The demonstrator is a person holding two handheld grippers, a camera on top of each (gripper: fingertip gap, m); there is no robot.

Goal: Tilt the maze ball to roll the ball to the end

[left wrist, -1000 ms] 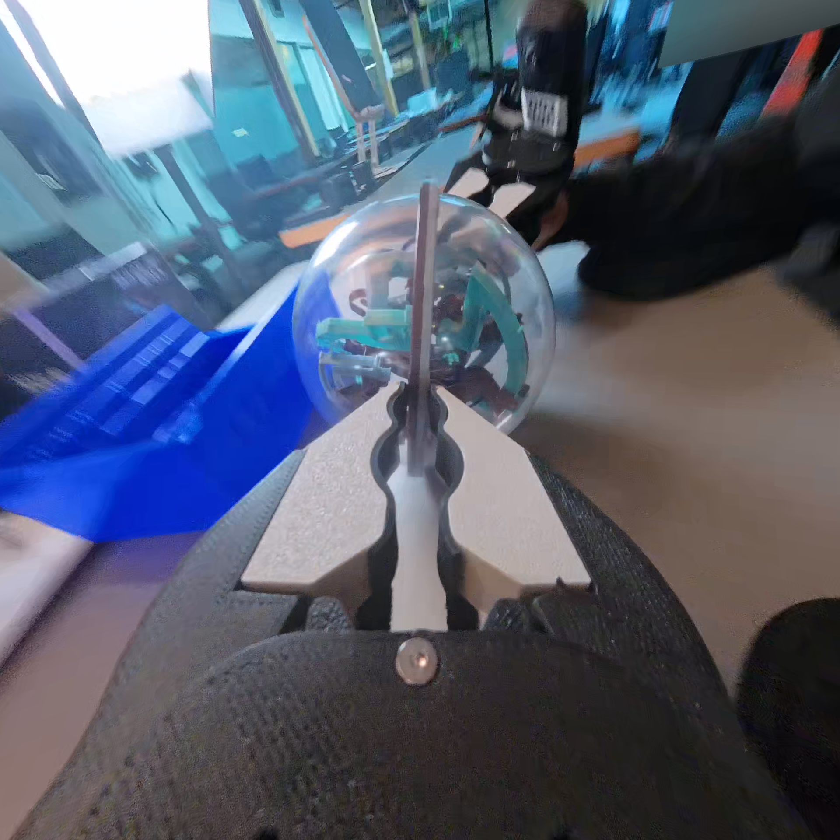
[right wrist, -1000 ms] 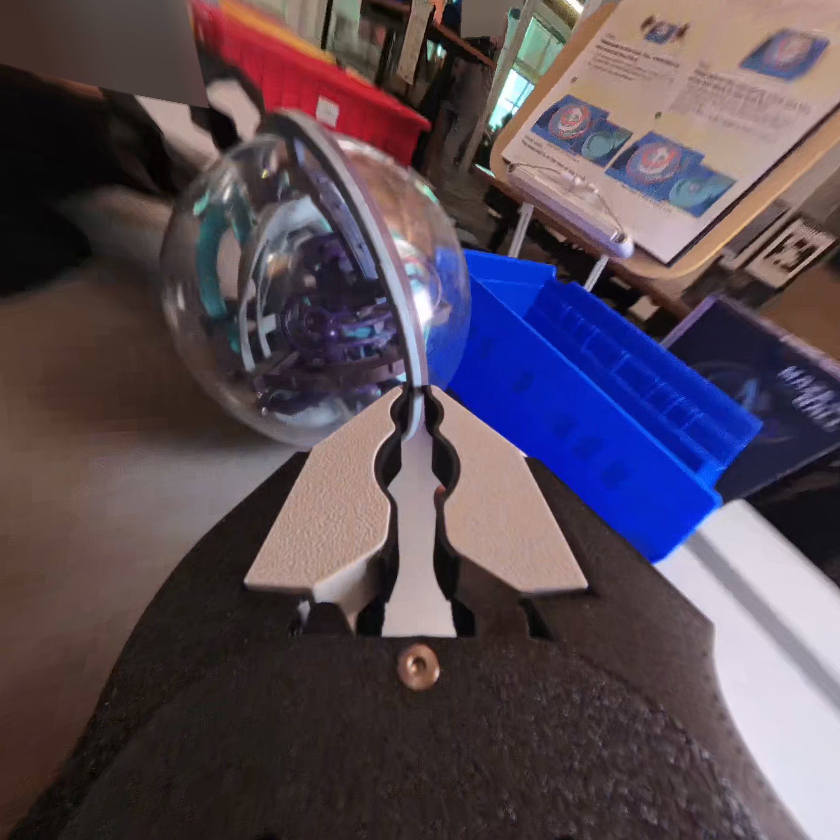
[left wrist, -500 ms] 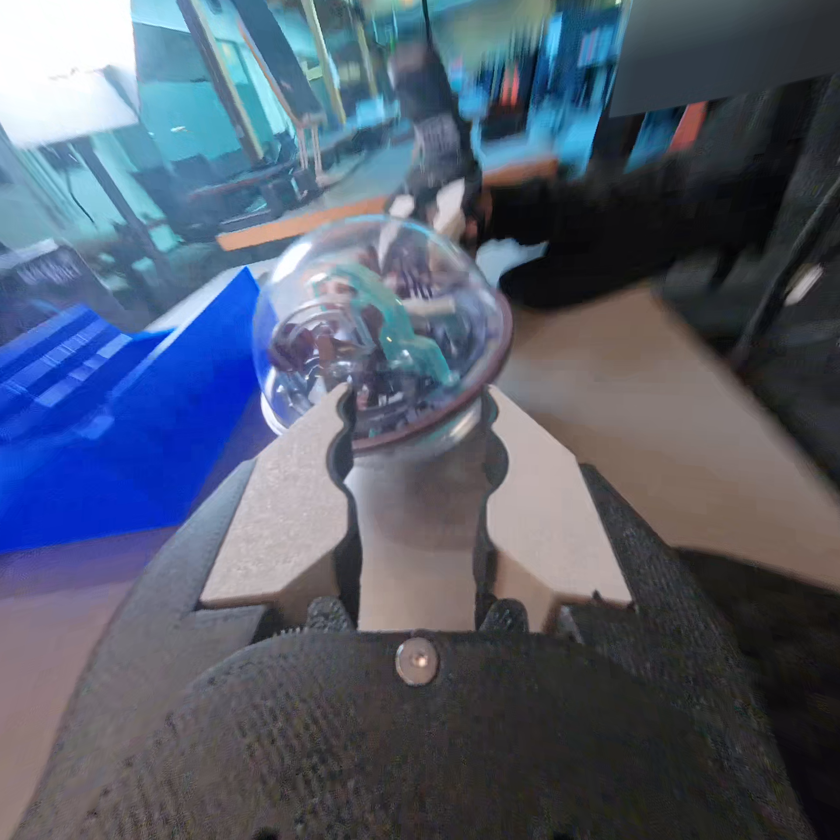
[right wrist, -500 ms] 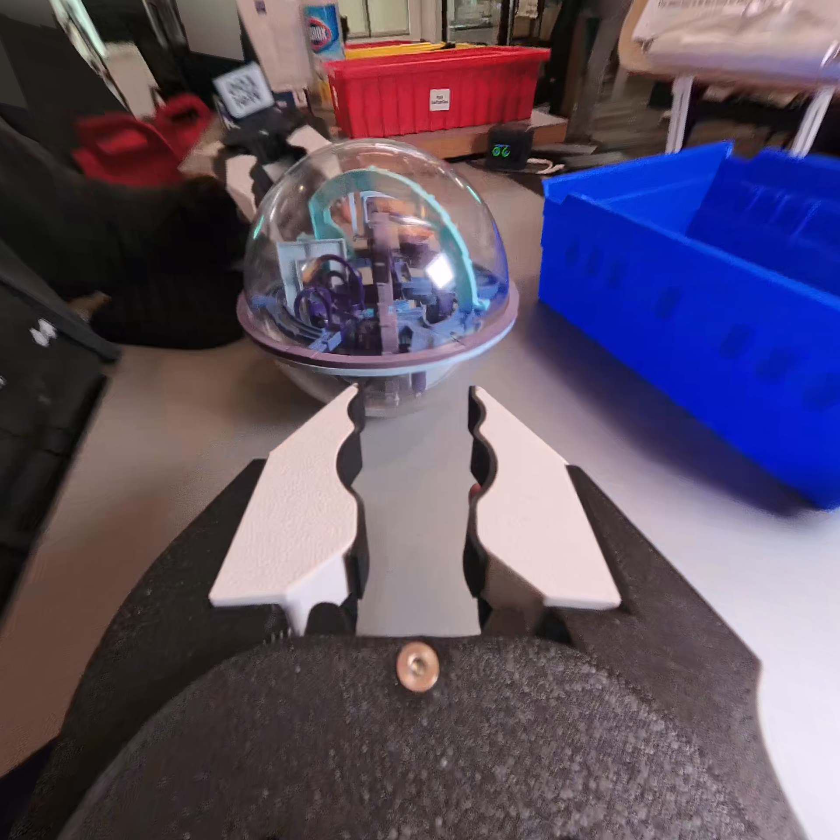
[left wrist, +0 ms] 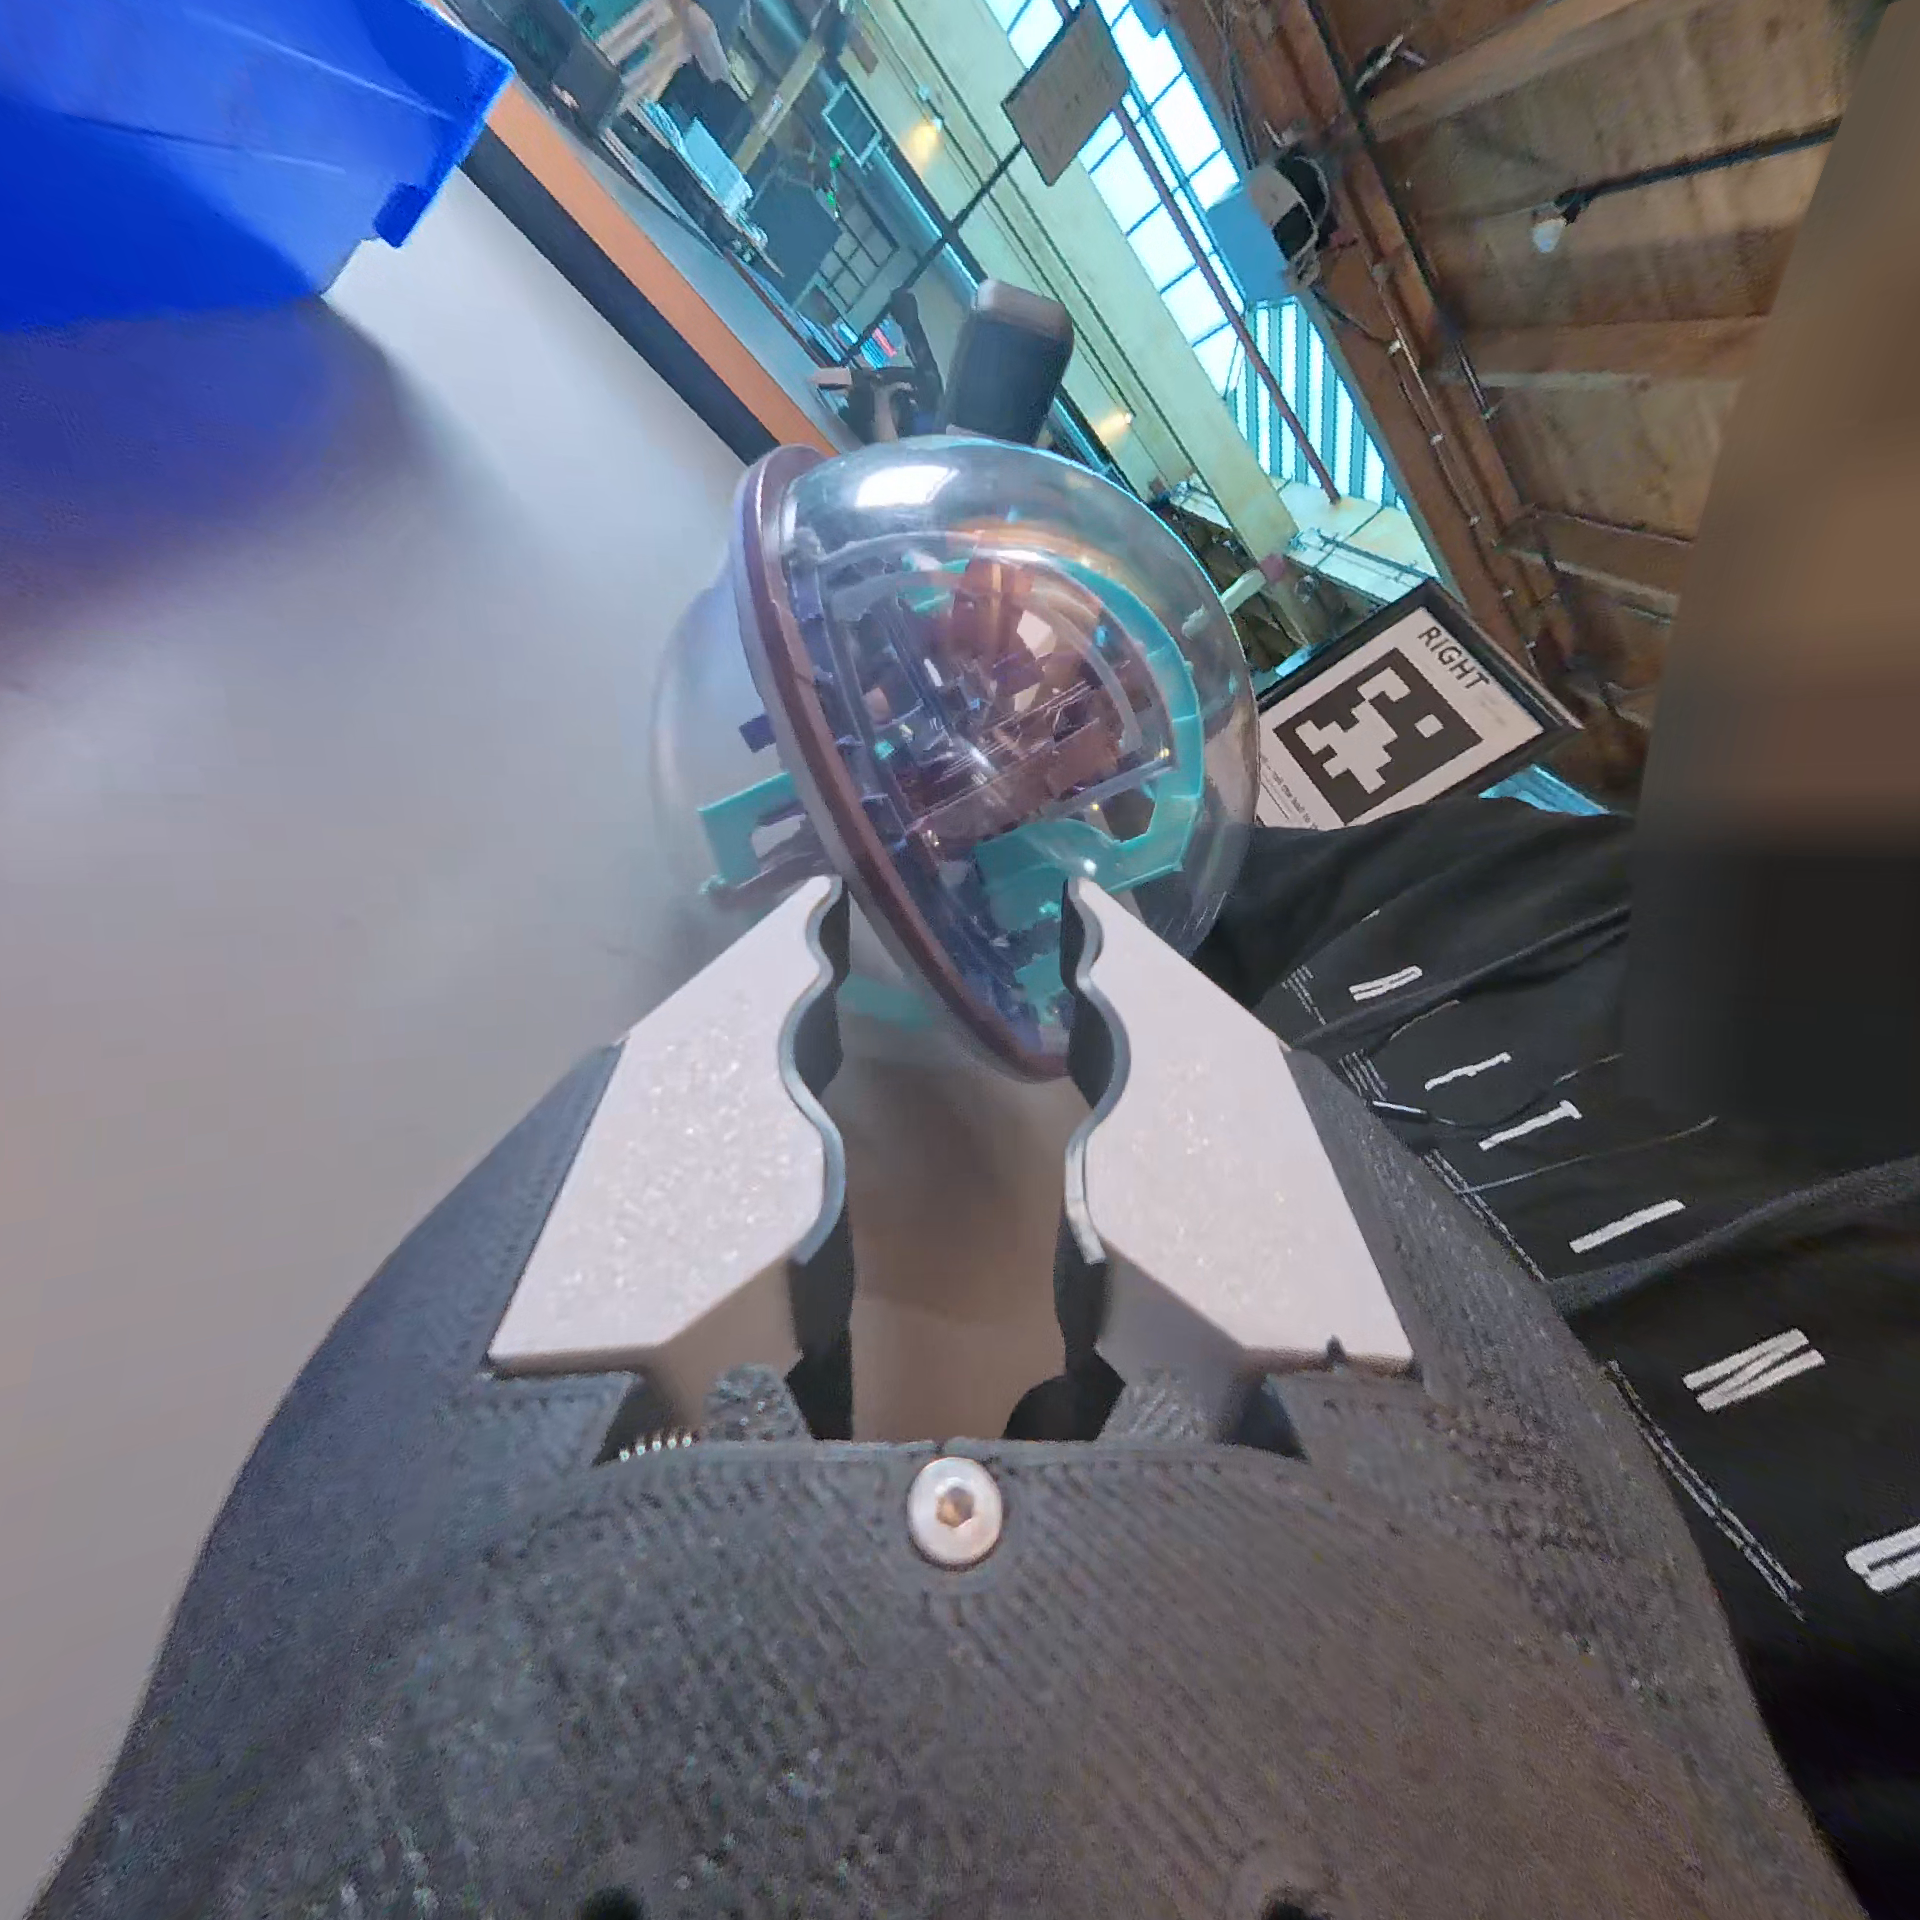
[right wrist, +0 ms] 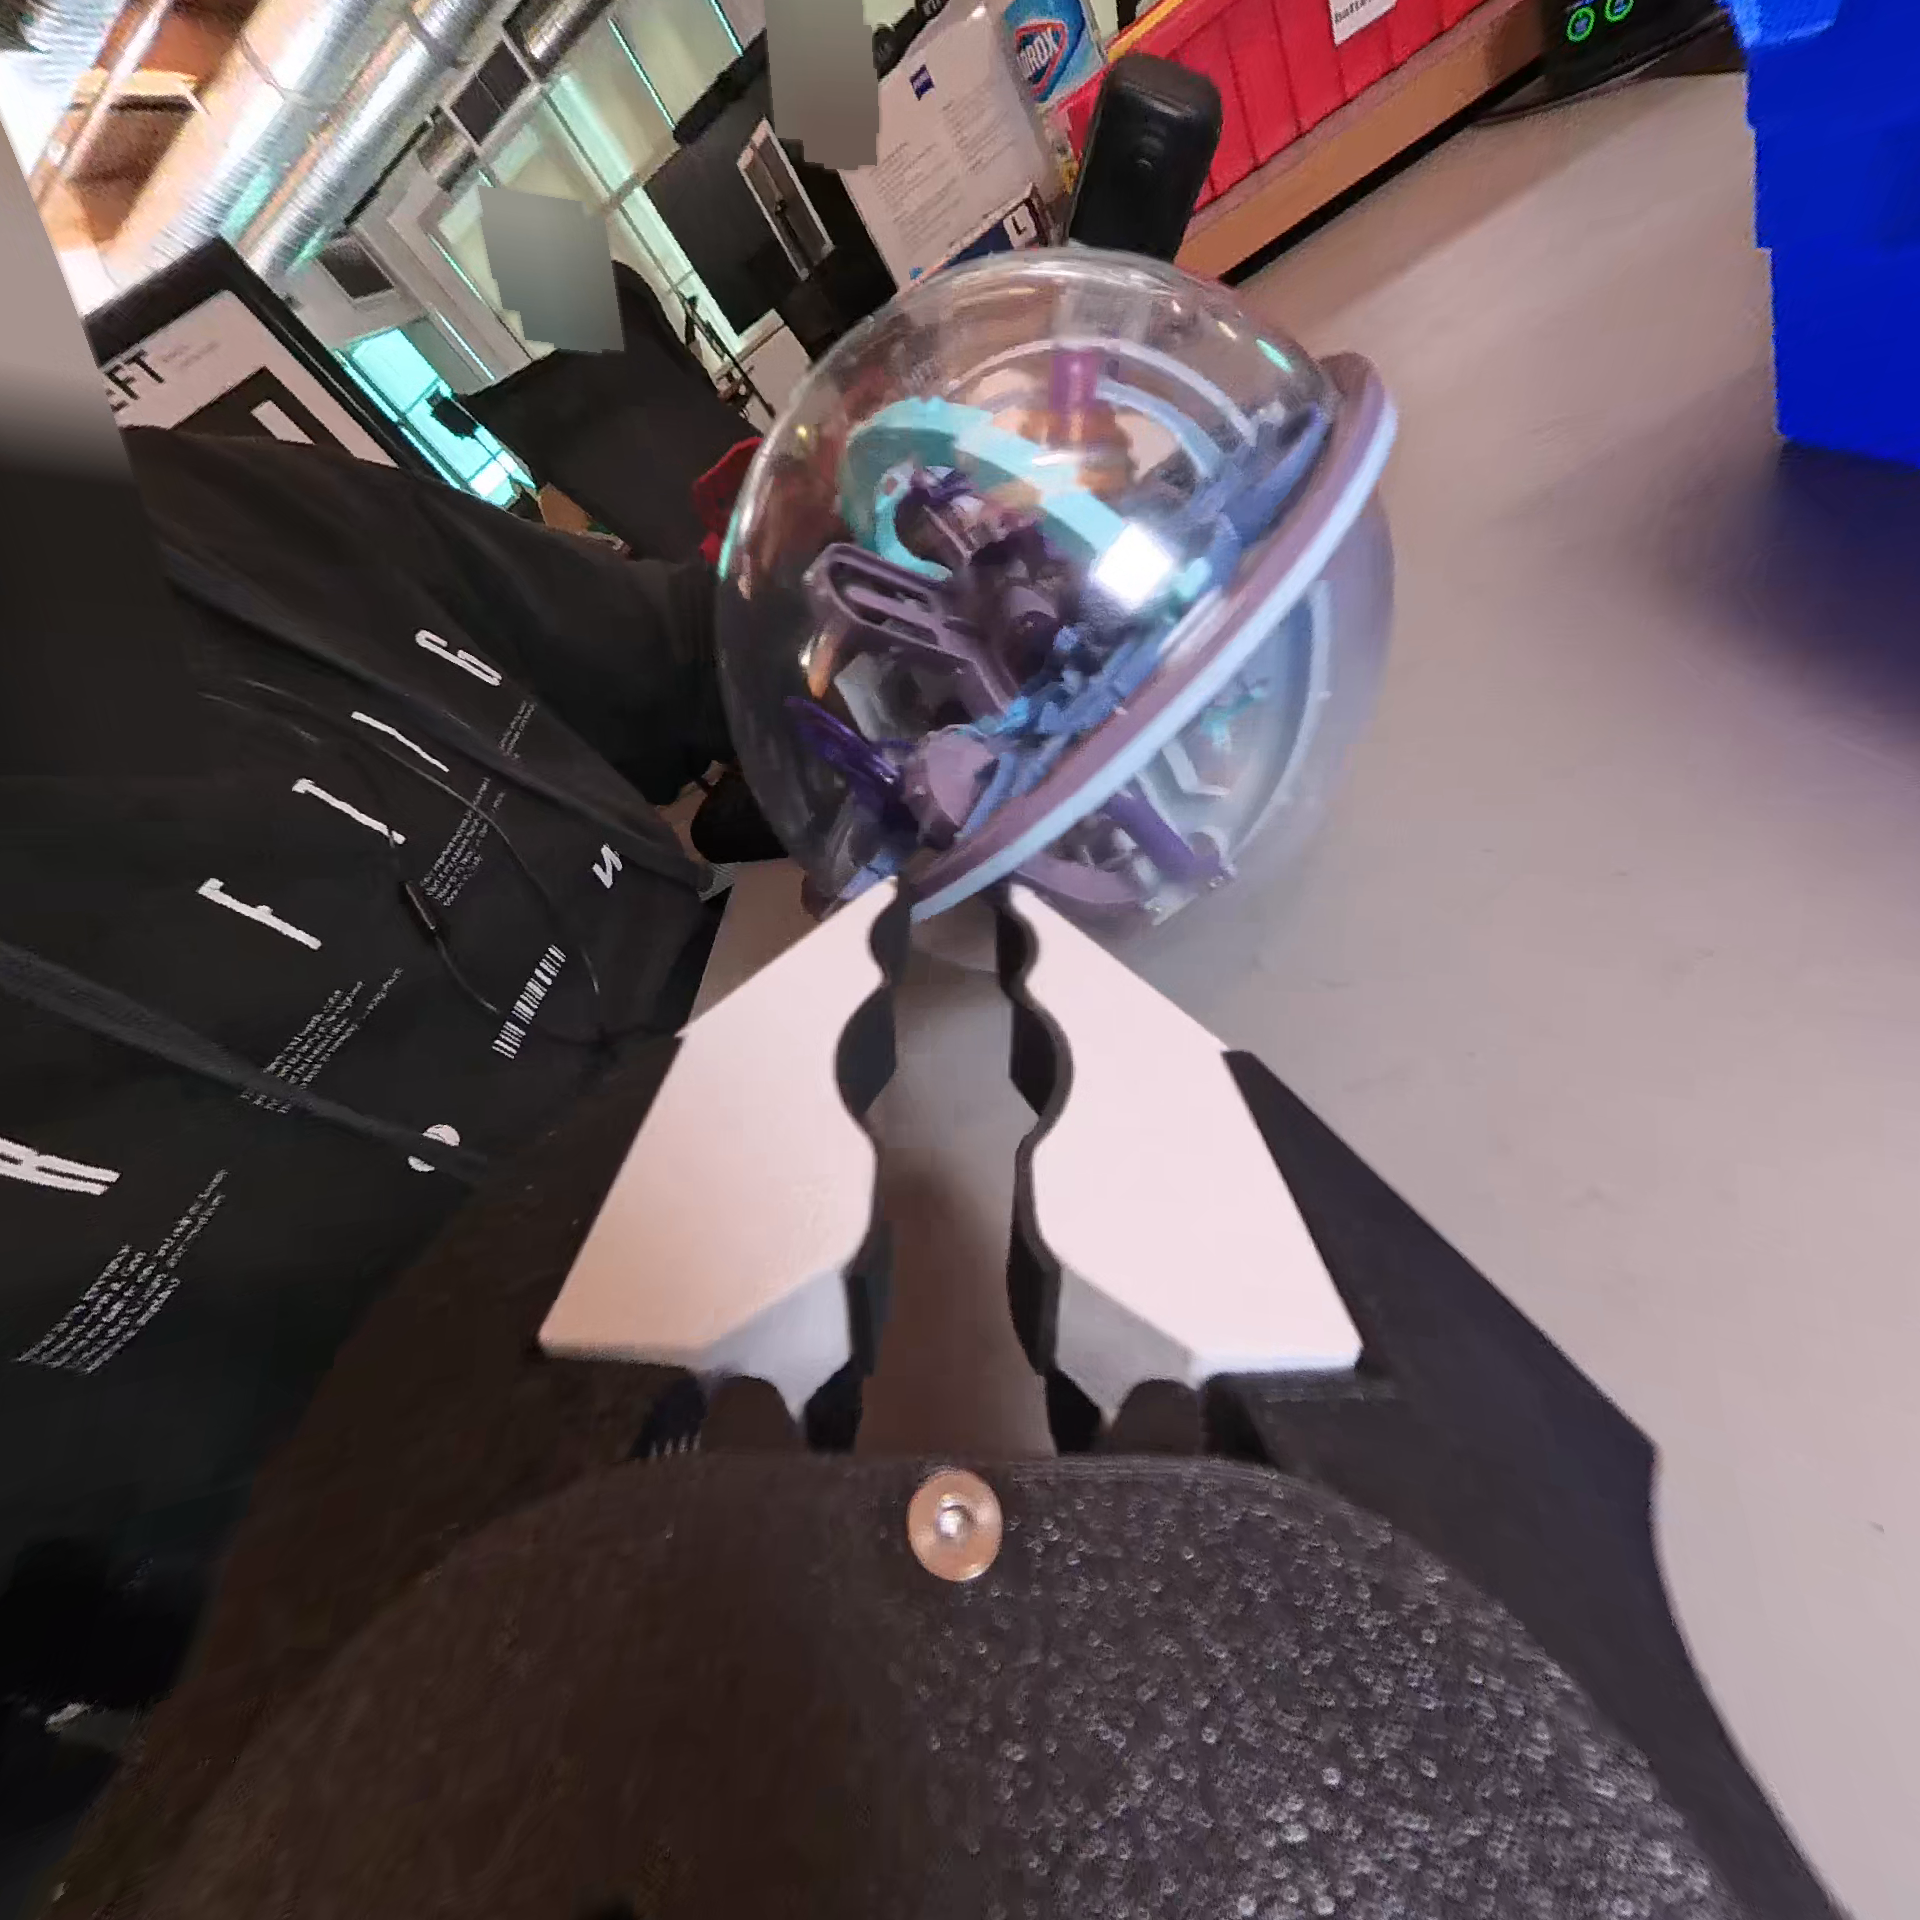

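Table point(left wrist: 260, 831), pale grey and broad, carries everything in both wrist views. A blue plastic bin point(left wrist: 187, 145) sits on it at the far side, well apart from the maze ball, and shows again at the upper right corner of the right wrist view point(right wrist: 1839, 208). A person's black garment with white markings point(right wrist: 312, 831) lies along the table's near edge.

The maze ball point(left wrist: 956, 748) is a clear sphere with a dark purple ring around its middle. Inside are teal curved tracks, purple and brown pieces and pale grey supports; the small ball within cannot be made out. The sphere sits low over the table, between the two tools. Its ring is steeply tilted, running from upper left to lower right in the left wrist view, and from upper right to lower left in the right wrist view point(right wrist: 1049, 623).

The left tool point(left wrist: 951, 920) has its pale grey fingers point(left wrist: 727, 1122) spread, with the ring's lower edge between the tips. Contact cannot be confirmed. The right tool point(right wrist: 951, 899) is also spread, less widely, its white fingers point(right wrist: 748, 1143) pointing at the ring's lower edge just at the tips.
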